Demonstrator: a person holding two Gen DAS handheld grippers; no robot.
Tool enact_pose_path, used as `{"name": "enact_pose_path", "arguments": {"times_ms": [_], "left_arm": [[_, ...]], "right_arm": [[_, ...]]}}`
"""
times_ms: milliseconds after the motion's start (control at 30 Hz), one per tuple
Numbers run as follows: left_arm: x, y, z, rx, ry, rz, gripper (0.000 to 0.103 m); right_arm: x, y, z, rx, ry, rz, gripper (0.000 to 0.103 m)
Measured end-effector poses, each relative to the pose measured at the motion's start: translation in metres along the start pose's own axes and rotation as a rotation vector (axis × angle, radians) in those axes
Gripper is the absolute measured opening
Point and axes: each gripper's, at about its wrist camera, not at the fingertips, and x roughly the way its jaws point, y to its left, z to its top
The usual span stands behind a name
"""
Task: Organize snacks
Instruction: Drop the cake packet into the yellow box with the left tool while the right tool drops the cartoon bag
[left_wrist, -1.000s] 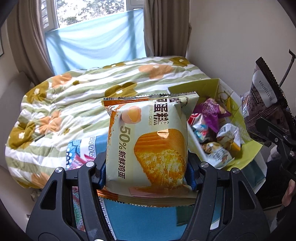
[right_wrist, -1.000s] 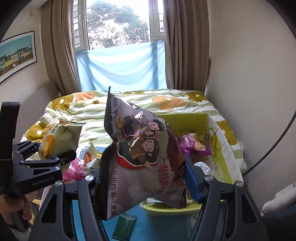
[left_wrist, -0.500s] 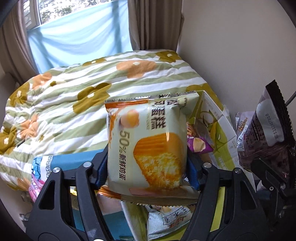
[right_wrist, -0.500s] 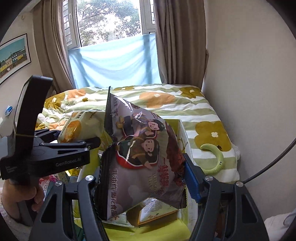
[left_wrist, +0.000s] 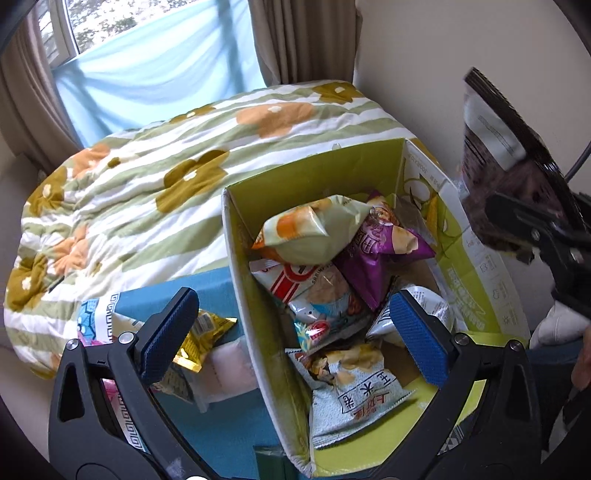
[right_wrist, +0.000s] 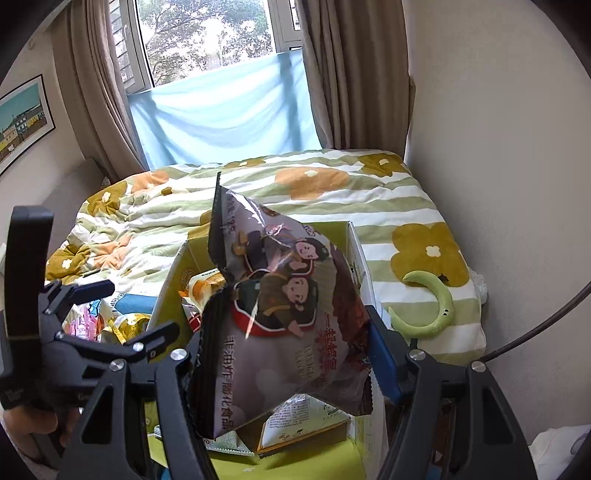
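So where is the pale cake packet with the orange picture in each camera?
Left wrist: the pale cake packet lies atop the pile inside the green cardboard box, far end.
Right wrist: only its orange edge peeks out left of the dark snack bag.
Shared landmark: the green cardboard box.

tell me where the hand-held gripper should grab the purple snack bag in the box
Grip the purple snack bag across its puffed middle, coming from above through the box's open top. The cake packet overlaps its left end, so probably pinch nearer the right, exposed half.

Cream cake packet (left_wrist: 314, 232) lies tilted atop the box's snacks, beyond the spread left fingers (left_wrist: 168, 336); grey-purple bag (right_wrist: 284, 325) stands pinched between the right fingers (right_wrist: 384, 363).
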Motion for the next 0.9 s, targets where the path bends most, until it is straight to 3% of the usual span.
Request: {"name": "enact_pose_path", "arguments": {"times_ms": [267,333,367,400,900], "left_arm": [[-0.007,0.020,-0.017,-0.001,0.009,0.014,0.102],[-0.007,0.026,-0.019,-0.007,0.010,0.009,0.102],[-0.007,0.029,-0.019,-0.008,0.012,0.008,0.102],[-0.006,0.032,-0.019,-0.008,0.014,0.007,0.102],[-0.002,0.051,-0.022,0.045,0.006,-0.057,0.102]], "right_arm": [[0.035,0.013,0.025,-0.031,0.039,-0.057,0.067],[0.042,0.014,0.024,-0.012,0.030,-0.089,0.076],[0.041,0.015,0.022,-0.006,0.018,-0.099,0.093],[0.041,0.016,0.020,-0.002,0.011,-0.101,0.103],[0.015,0.035,-0.008,0.072,-0.005,-0.132,0.103]]}}
